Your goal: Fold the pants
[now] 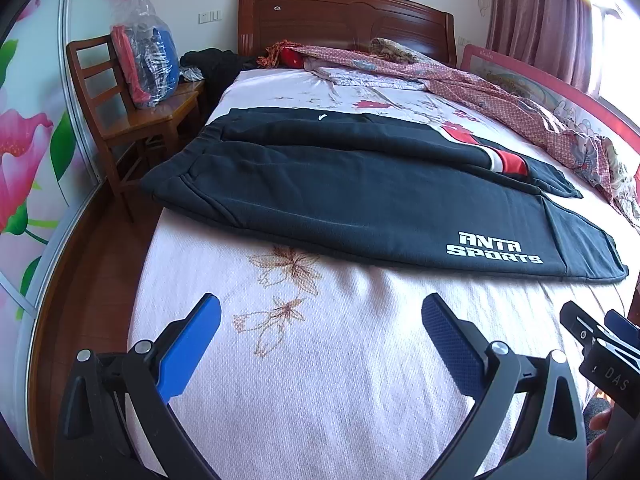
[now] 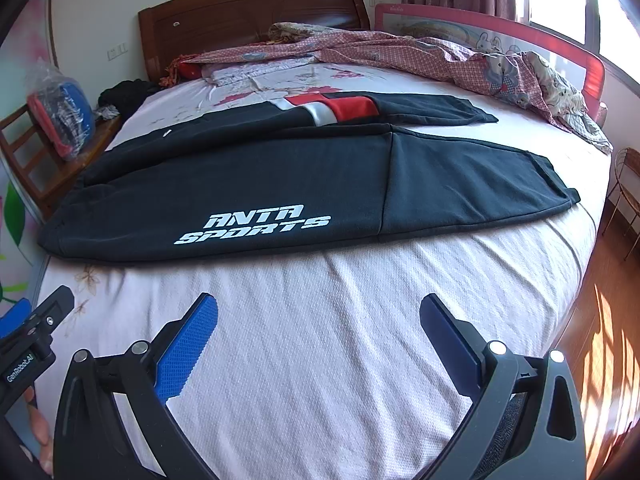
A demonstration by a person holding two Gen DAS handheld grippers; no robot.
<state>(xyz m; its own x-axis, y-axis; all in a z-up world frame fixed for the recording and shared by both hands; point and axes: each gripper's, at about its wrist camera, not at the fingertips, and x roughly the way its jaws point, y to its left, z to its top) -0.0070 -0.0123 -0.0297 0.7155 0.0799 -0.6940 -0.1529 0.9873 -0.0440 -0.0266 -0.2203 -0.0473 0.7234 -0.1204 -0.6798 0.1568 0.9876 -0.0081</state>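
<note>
Pants (image 1: 360, 184), black with white "ANTA SPORTS" lettering (image 1: 494, 249), are being shown spread flat across the bed (image 1: 320, 360), lying crosswise on its pale floral sheet (image 2: 360, 320).

Left of the pants, off the bed's edge, a wooden chair (image 1: 104, 92) is being seen with a clear plastic bag of clothes (image 1: 144, 56) resting on its seat. Just beside the chair, nearer the headboard (image 1: 344, 20), a dark heap of clothing (image 1: 212, 62) is lying. The waistband (image 1: 188, 160) is being presented at the pants' left end, closest to the chair.

Two legs are being laid side by side: the far leg carries a red and white panel (image 2: 336, 110), and the near leg bears the lettering. Beyond the pants, toward the headboard, a rumpled pink checked quilt (image 2: 400, 52) is being shown piled along the far side. The cuffs (image 2: 560, 196) are lying at the pants' right end, and beyond them a red bed rail (image 2: 592, 72) is being seen.

Short of the pants, over bare sheet, the left tool (image 1: 320, 320) is being held with its blue fingers (image 1: 192, 340) spread wide, gripping nothing. Beside it, the right tool (image 2: 318, 320) is likewise being held wide and unloaded, apart from the pants' near hem.
</note>
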